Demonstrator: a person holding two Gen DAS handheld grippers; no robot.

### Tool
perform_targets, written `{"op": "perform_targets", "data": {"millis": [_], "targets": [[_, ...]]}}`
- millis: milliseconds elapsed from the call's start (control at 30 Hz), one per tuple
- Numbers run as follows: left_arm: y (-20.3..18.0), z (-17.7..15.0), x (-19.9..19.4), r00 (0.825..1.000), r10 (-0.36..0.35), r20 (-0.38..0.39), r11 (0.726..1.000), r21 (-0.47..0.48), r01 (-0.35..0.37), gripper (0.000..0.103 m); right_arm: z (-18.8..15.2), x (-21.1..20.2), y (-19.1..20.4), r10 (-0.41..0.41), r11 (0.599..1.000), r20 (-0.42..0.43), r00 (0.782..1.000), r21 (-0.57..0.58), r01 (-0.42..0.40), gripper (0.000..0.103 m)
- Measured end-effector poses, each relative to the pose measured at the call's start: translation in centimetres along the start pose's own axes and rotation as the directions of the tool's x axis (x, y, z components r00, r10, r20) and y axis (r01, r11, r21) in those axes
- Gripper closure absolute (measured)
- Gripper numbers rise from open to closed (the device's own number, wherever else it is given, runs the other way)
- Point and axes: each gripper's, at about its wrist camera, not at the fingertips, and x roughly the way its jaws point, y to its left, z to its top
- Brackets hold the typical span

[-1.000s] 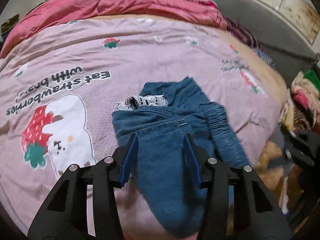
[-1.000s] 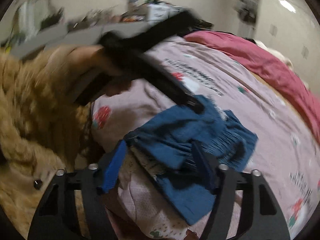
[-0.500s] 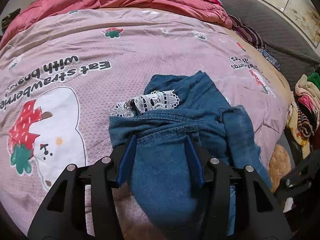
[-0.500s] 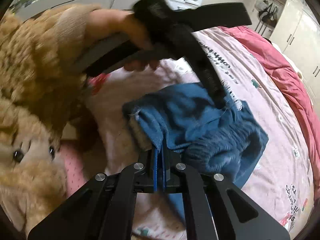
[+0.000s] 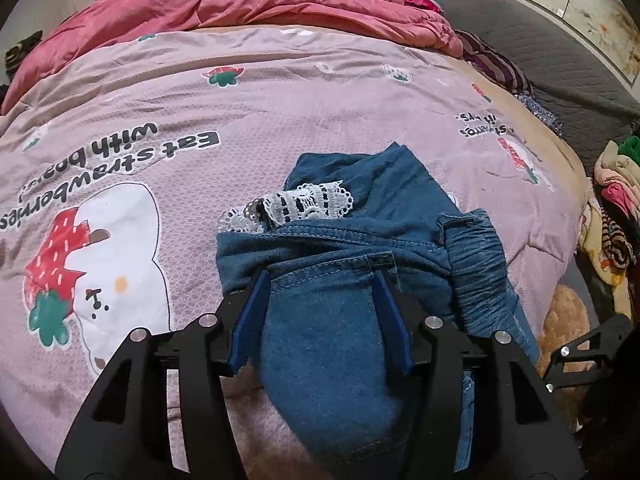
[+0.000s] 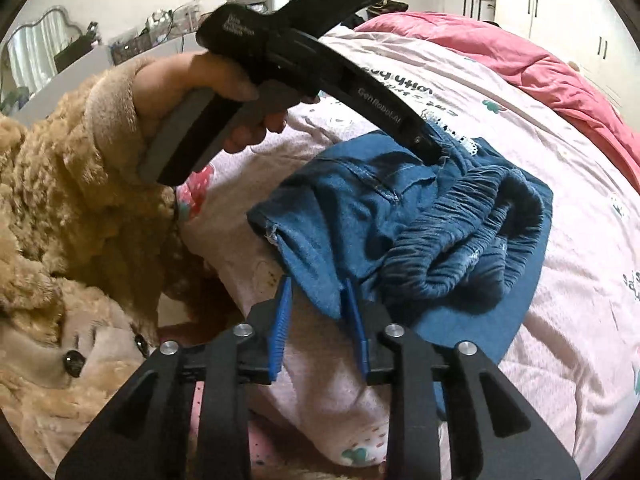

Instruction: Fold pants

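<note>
Pants (image 5: 340,340): bunched denim heap on the bed (image 5: 280,100), near its edge.
Done: roughly doubled.
Left: flatten, square.
Left gripper (image 5: 320,280): fingers apart, straddling the cloth.
Right gripper (image 6: 318,300): fingers apart around a corner.

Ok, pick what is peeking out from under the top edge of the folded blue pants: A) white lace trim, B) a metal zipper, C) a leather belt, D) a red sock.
A: white lace trim sticks out from the pants just beyond the open left gripper.
</note>
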Motion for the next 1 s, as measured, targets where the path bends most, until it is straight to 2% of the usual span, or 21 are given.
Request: {"op": "perform_targets", "data": {"millis": [300, 400, 567, 733, 867, 1000], "targets": [[-0.4, -0.5, -0.6, 1.0, 0.003, 0.009, 1.0, 0.006, -0.003, 0.053, -0.6, -1.6, -0.5, 0.023, 0.994, 0.022, 1.0, 0.108, -0.025, 0.067], [-0.5, -0.7, -1.4, 1.0, -0.011, 0.021, 1.0, -0.002, 0.011, 0.049, -0.8, -3.4, -0.8, 0.002, 0.991, 0.059, 0.998, 0.136, -0.01, 0.056], [-1.2, -1.1, -2.8, 0.999, -0.016, 0.052, 1.0, 0.016, 0.015, 0.046, -0.8, -5.5, -2.5, -0.045, 0.974, 0.115, 0.992, 0.227, 0.018, 0.051], [-0.7, -1.8, -4.4, 0.995, -0.046, 0.09, 0.999, -0.02, 0.048, 0.041, -0.4, -6.9, -6.1, -0.163, 0.924, 0.128, 0.978, 0.368, 0.105, 0.048], [0.8, -3.1, -5.8, 0.991, -0.044, 0.127, 0.994, -0.097, 0.056, 0.039, -1.0, -7.7, -8.7, -0.188, 0.876, 0.16, 0.969, 0.473, 0.092, 0.046], [2.6, -4.5, -5.8, 0.991, -0.045, 0.126, 0.981, -0.184, 0.068, 0.039, -1.2, -7.1, -10.8, -0.221, 0.836, 0.114, 0.969, 0.533, 0.128, 0.044]]}}
